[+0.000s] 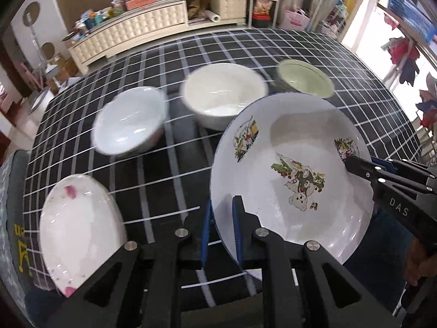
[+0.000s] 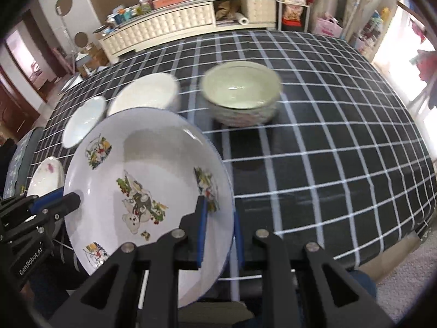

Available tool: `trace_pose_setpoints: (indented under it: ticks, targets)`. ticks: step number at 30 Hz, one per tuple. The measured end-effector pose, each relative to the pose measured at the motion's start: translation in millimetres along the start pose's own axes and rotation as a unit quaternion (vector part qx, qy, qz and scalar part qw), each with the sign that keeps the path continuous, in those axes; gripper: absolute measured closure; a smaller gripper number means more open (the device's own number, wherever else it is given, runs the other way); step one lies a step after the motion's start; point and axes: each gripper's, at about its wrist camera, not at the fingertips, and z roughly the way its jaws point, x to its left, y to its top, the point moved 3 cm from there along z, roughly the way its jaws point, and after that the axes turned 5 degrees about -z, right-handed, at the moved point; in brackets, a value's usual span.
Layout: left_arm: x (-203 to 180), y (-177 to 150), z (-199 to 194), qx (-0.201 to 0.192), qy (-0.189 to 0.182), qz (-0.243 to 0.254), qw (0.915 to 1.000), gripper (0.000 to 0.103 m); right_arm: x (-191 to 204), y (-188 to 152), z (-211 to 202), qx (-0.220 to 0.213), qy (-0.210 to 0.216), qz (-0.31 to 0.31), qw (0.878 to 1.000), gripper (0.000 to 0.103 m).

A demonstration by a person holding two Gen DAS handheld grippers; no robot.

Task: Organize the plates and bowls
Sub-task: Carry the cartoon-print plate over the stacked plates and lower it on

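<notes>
Cartoon plate (image 1: 295, 169) held by 2 grippers above the checked tablecloth (image 2: 327, 164).
Left gripper (image 1: 222, 227) and right gripper (image 2: 218, 218) each clamp opposite rim edges; 3 bowls sit behind, near the green bowl (image 2: 241, 93).

Both grippers (image 2: 218, 232) (image 2: 72, 199) clamp cartoon plate (image 2: 142, 164) above checked cloth (image 2: 327, 150).

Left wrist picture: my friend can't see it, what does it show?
Two hand-held grippers, left and right, pinch opposite rims of a cartoon-printed plate above a checked tablecloth. Behind sit three bowls; a pink-flowered plate lies left.
</notes>
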Motion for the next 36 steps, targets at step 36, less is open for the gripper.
trace_pose_setpoints:
  ticks: [36]
  targets:
    - [248.6, -67.2, -60.1, -0.021, 0.052, -0.175, 0.9829, 0.089, 227.6, 33.0, 46.4, 0.030, 0.071, -0.146, 0.986, 0.082]
